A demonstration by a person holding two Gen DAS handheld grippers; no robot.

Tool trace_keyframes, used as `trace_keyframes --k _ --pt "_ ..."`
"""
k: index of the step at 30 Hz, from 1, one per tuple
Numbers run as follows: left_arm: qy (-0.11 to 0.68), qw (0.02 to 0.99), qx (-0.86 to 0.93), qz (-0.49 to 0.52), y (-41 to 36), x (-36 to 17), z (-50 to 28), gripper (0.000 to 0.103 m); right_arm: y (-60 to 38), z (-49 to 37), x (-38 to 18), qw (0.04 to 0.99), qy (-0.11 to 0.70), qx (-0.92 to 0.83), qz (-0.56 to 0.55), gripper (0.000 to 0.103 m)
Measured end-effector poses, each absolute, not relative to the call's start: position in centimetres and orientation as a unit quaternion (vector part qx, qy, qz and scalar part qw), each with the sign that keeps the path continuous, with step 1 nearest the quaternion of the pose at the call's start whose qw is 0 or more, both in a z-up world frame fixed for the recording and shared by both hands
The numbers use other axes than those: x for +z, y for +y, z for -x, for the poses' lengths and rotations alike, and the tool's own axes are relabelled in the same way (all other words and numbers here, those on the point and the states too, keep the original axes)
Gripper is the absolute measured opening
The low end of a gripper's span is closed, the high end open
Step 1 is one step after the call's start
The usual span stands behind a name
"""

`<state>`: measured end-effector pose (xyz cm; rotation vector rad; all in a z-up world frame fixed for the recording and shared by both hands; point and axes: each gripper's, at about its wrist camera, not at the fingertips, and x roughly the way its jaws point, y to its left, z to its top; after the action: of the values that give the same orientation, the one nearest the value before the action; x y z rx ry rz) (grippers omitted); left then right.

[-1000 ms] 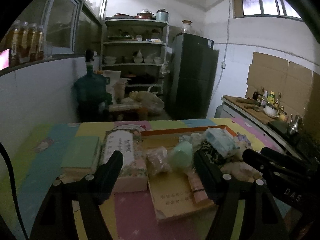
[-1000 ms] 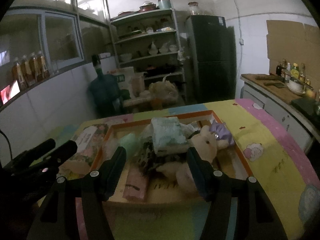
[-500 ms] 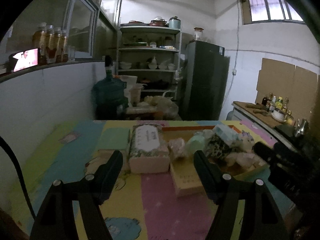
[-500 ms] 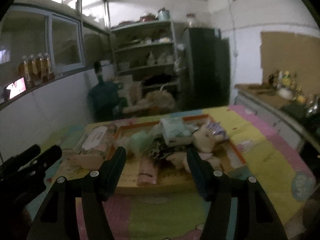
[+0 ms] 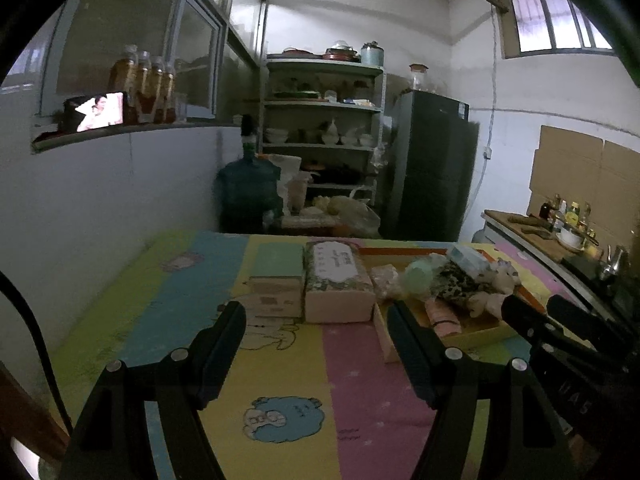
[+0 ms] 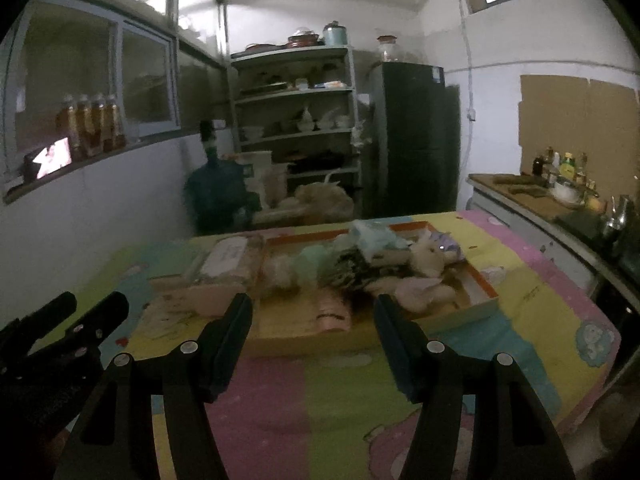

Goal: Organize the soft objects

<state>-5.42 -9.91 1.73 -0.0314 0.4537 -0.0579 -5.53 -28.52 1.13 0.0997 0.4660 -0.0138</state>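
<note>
Two claws hang over the near end of the table [image 5: 280, 372], both spread wide and holding nothing. Over on the left, the left claw [image 5: 314, 320] sits above the pink and yellow stripes of the cartoon-print cover, its tips short of a small cardboard box [image 5: 276, 302] with a green pad [image 5: 279, 261] behind it. Just beside that box stands a floral tissue box [image 5: 338, 284], white label on top. Next along comes the orange-rimmed tray [image 6: 486, 286] — heaped with the soft things: a pale crinkly bag [image 5: 385, 278], a mint green roll [image 5: 417, 278], a dark patterned cloth [image 5: 456, 280], a pink folded piece [image 5: 442, 316] at the near edge, a light blue tissue pack [image 5: 468, 260] on top, and a cream plush toy [image 6: 426, 258] toward the right side with something lilac just behind it. The right claw [image 6: 312, 308] hovers before the tray's near edge, the pink piece lying between its tips in its own view — not touching. Beyond the table stand a water jug [image 5: 250, 188], a shelf rack [image 5: 322, 128] and a dark fridge [image 5: 434, 168].
</note>
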Motion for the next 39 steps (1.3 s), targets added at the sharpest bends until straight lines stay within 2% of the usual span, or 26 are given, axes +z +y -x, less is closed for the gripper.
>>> trace_keyframes --k 39 --pt "0.222 0.975 -0.015 0.021 -7.6 2.1 6.8 0.073 -26.0 6.8 1.2 0.97 0.237 0.033 -0.034 0.065"
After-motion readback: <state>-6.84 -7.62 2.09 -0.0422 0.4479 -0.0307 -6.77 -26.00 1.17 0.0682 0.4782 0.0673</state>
